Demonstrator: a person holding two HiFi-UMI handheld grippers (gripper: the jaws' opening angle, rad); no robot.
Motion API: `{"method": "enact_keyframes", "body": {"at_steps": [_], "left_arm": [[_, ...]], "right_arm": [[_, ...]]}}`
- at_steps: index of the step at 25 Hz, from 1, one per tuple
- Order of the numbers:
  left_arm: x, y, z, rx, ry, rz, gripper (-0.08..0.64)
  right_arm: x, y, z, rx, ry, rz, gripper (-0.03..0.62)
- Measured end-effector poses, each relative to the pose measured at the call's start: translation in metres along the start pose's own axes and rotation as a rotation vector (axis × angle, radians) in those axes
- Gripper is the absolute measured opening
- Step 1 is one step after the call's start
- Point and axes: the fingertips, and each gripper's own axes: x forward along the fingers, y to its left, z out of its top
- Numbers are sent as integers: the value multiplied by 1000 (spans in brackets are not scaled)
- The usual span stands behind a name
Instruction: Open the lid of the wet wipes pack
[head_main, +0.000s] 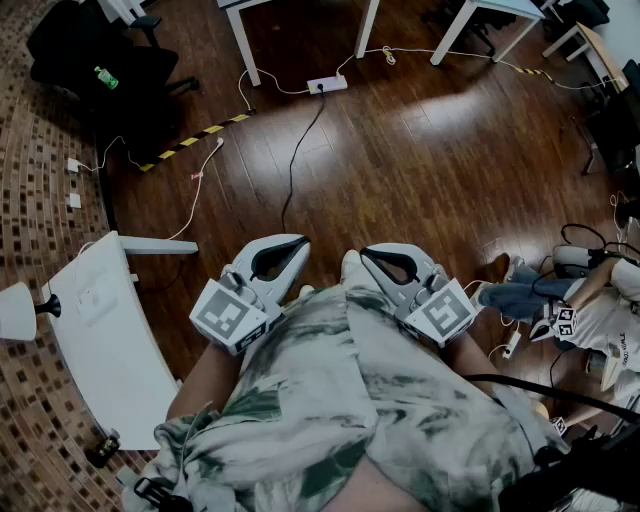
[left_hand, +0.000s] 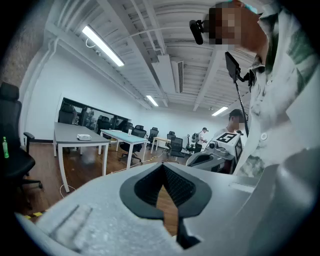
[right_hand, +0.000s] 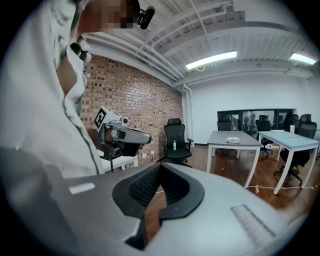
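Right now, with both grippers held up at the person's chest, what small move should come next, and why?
Probably a step toward the grey table, where a small white thing lies; whether it is what the task needs I cannot tell. The left gripper and right gripper are shut and empty, above wooden floor, and nothing to open shows within reach.

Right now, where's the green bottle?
Head view, upper left: the green bottle sits on the black chair beside the brick wall.
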Motion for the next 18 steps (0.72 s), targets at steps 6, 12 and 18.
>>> {"method": "enact_keyframes", "body": {"at_steps": [6,12,18], "left_arm": [[52,17,25,6,-3,37,3],[93,31,33,6,26,67,3],[135,51,41,33,38,92,3]], "right_arm": [[-8,-59,9,-4,-14,18,6],[-22,-109,12,-49,-2,27,6],[-30,-159,2,-22,2,8,6]]}}
